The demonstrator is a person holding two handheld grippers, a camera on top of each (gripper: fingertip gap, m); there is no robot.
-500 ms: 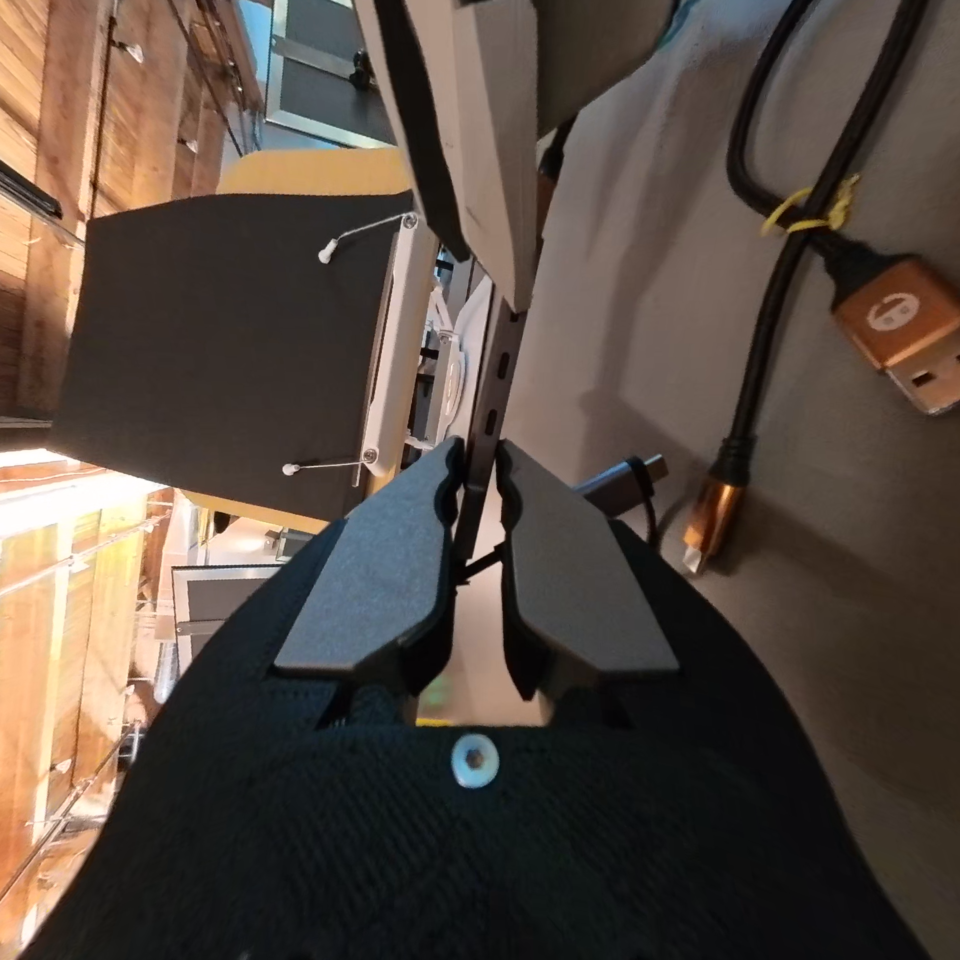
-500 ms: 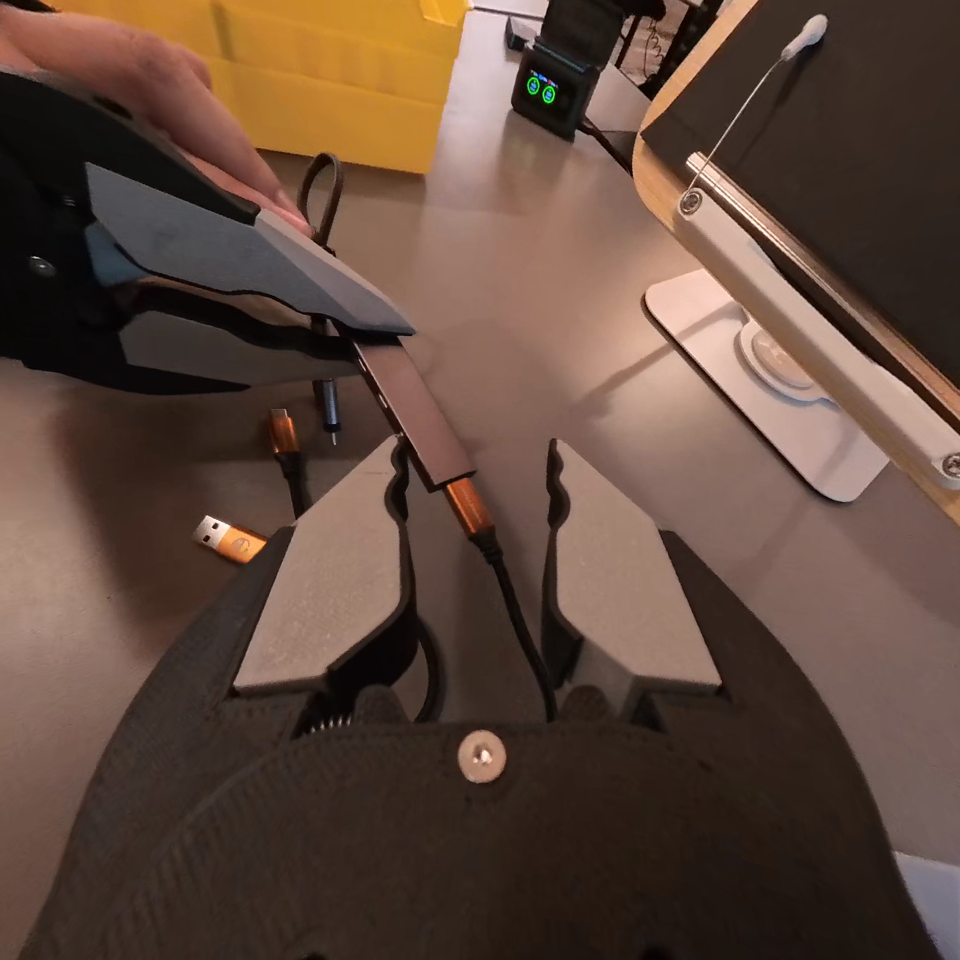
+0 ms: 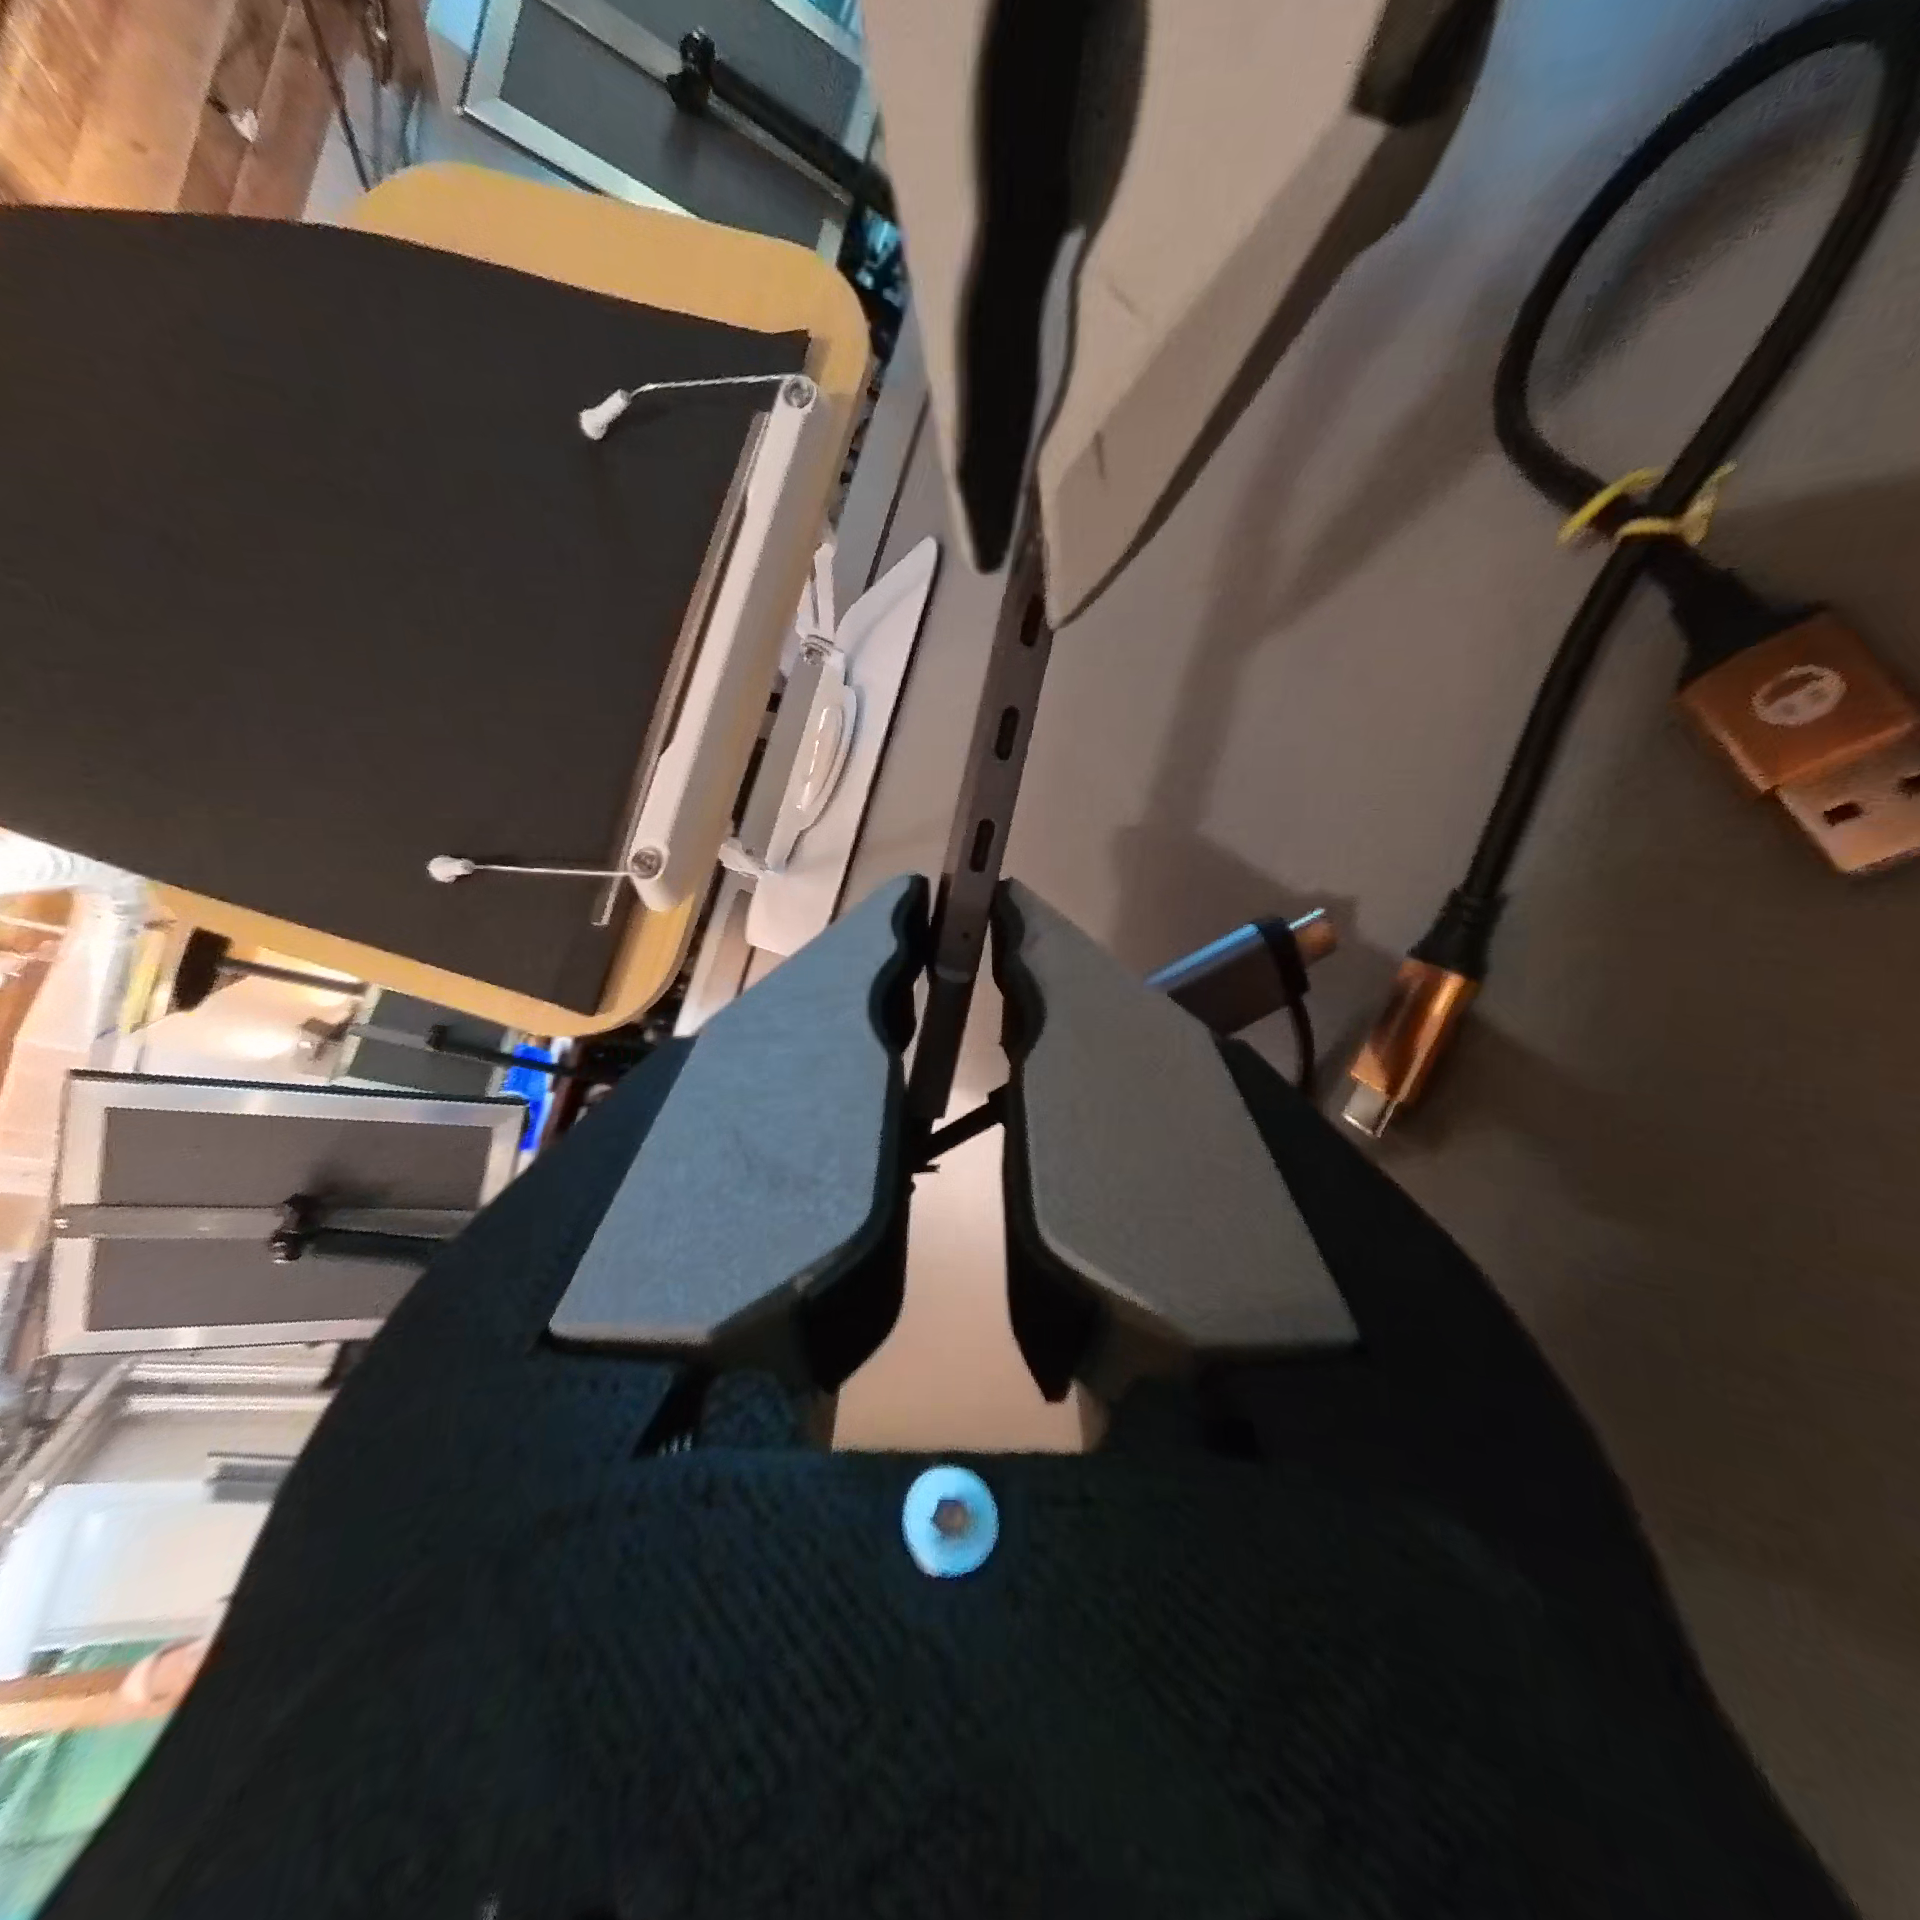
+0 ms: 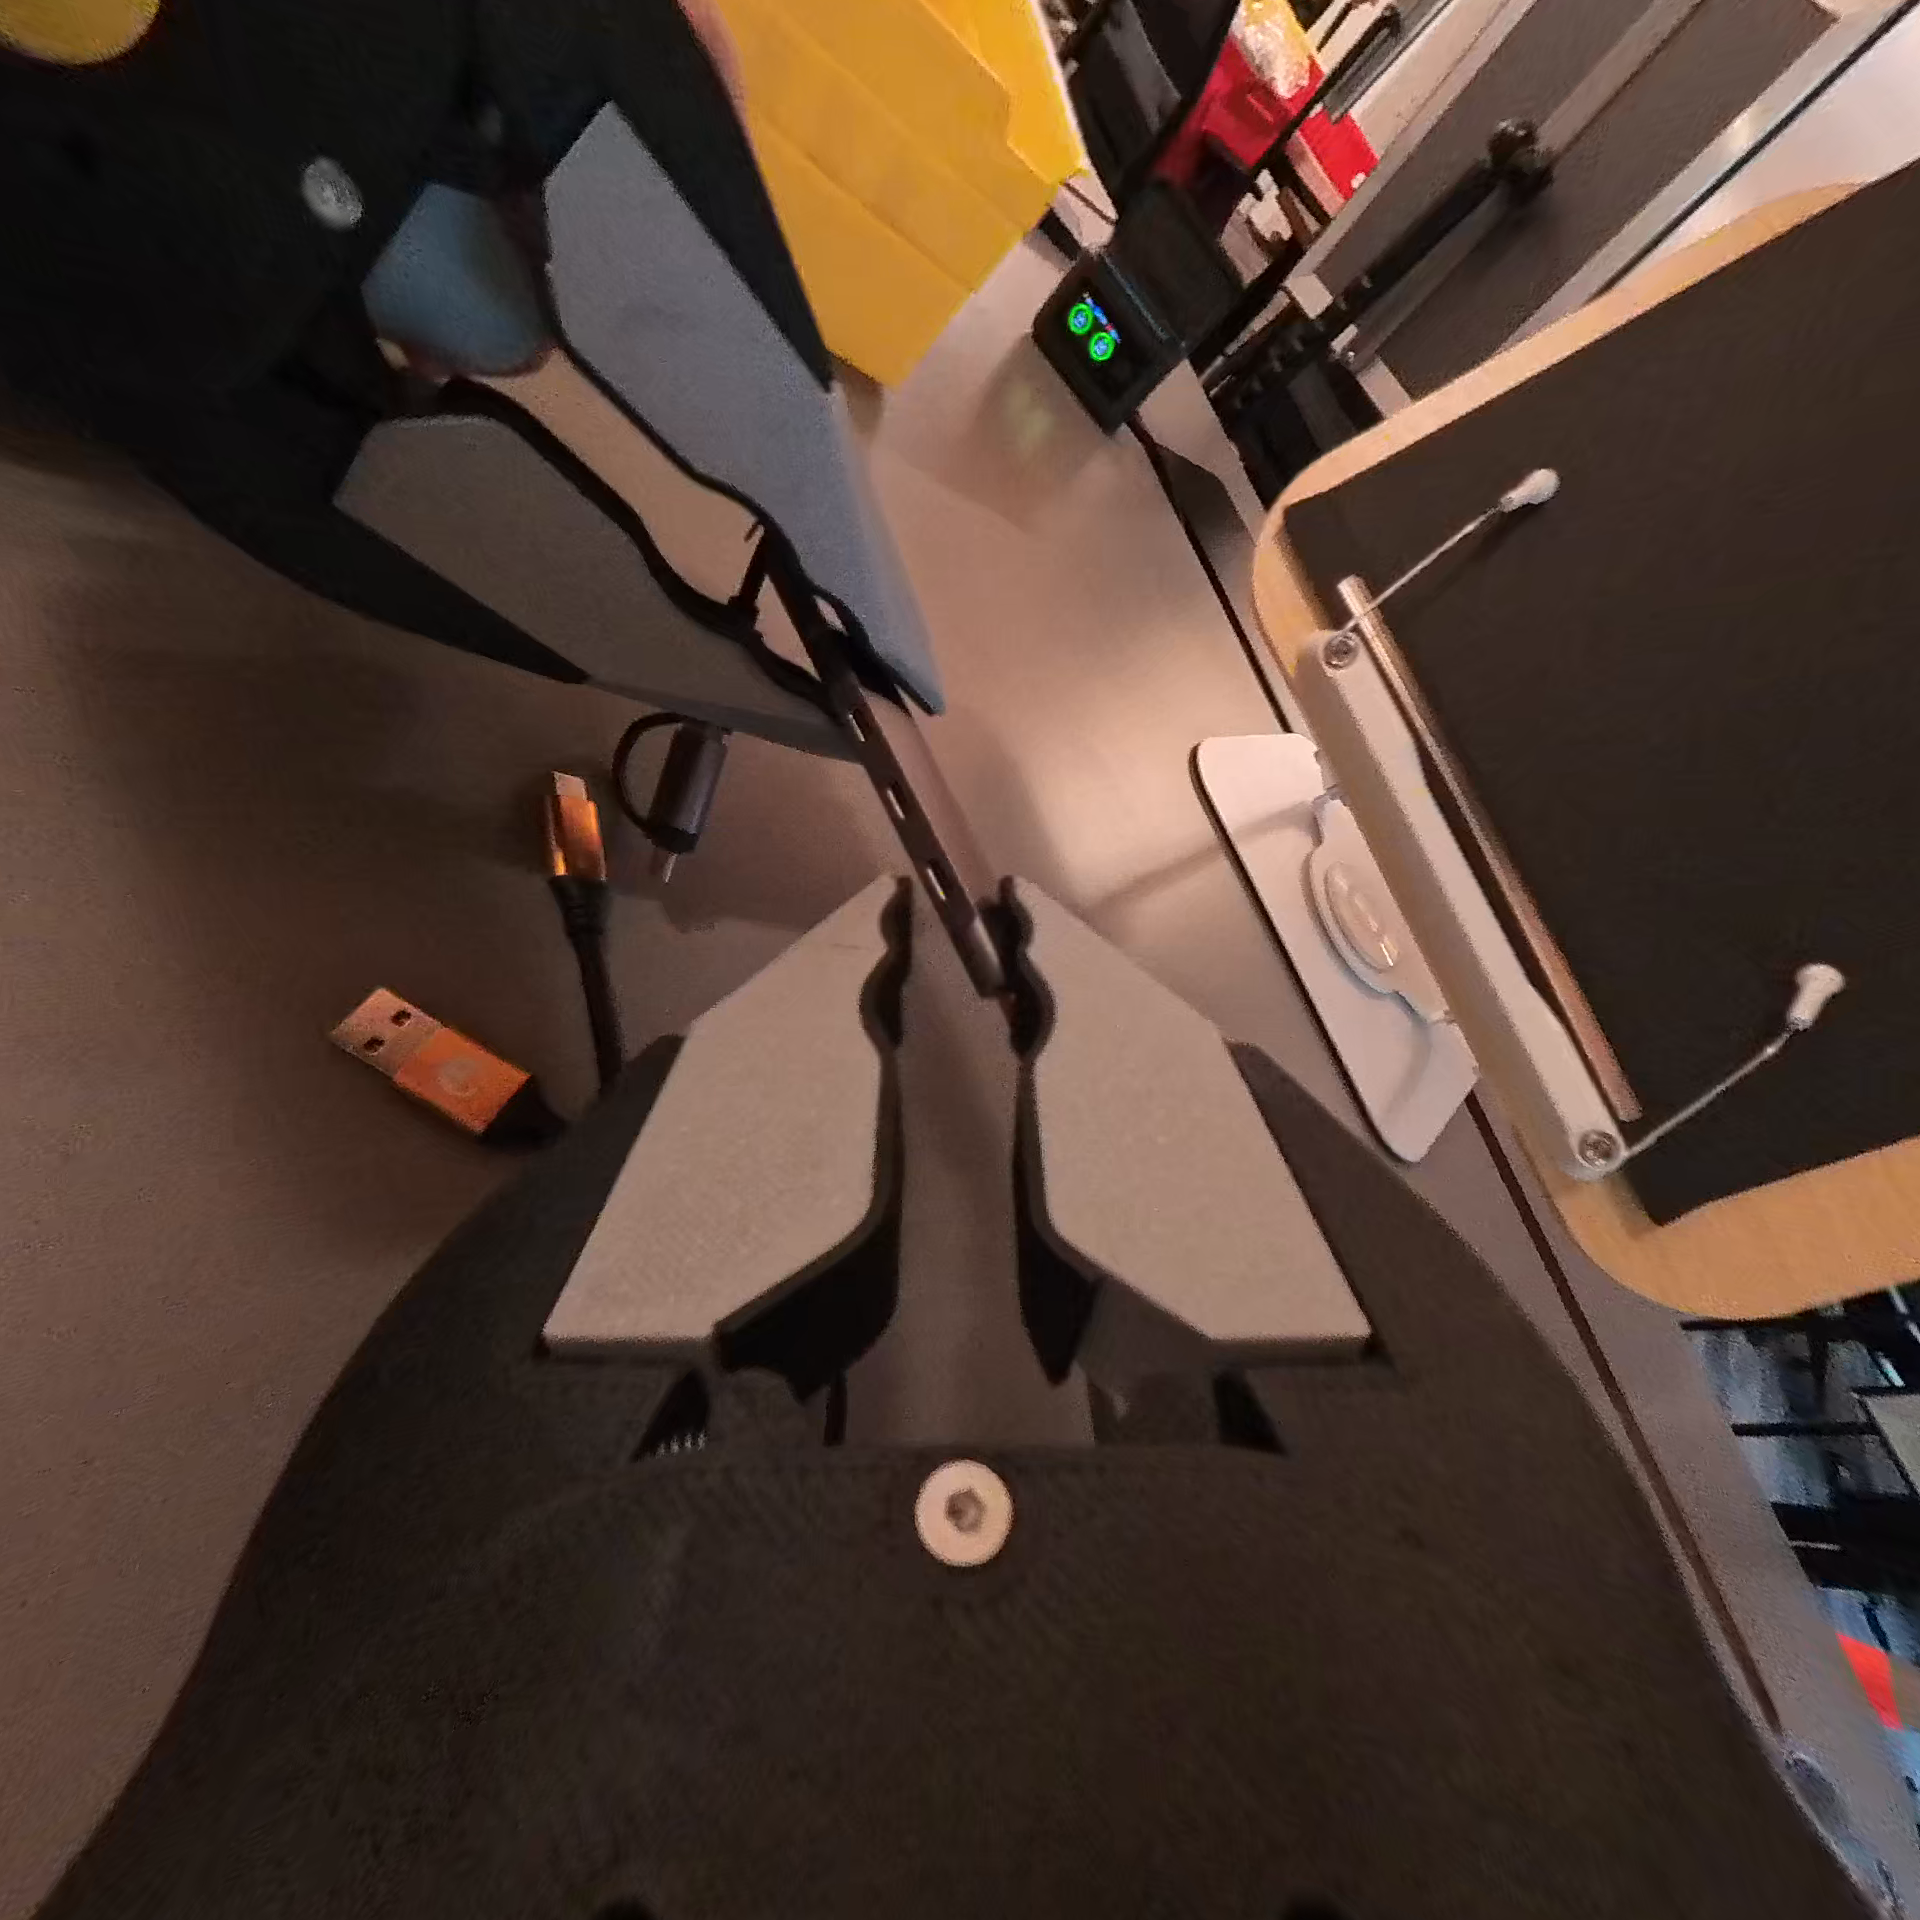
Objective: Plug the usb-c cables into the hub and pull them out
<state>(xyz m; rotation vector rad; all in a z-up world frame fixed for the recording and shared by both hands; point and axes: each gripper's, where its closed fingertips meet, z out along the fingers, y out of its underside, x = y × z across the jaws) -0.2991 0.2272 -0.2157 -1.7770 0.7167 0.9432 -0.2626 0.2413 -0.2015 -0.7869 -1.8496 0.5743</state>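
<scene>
An office-like lab is suggested: grey desk (image 4: 208,935), yellow plastic bins (image 4: 914,187) at twelve o'clock, black partition panel (image 4: 1662,779) at three.

The slim grey hub (image 3: 1003,727) hangs edge-on above the table, its row of small oval ports facing out. On the table lie an orange-tipped USB-C plug (image 3: 1403,1044), its black cable's USB-A plug (image 3: 1813,732) and a grey USB-C connector (image 3: 1242,951).

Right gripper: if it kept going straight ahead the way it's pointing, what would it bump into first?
Probably the left gripper. The right gripper points along the grey hub, whose near end sits at its fingertips; the left one clamps the far end. Depth is hard to judge.
</scene>
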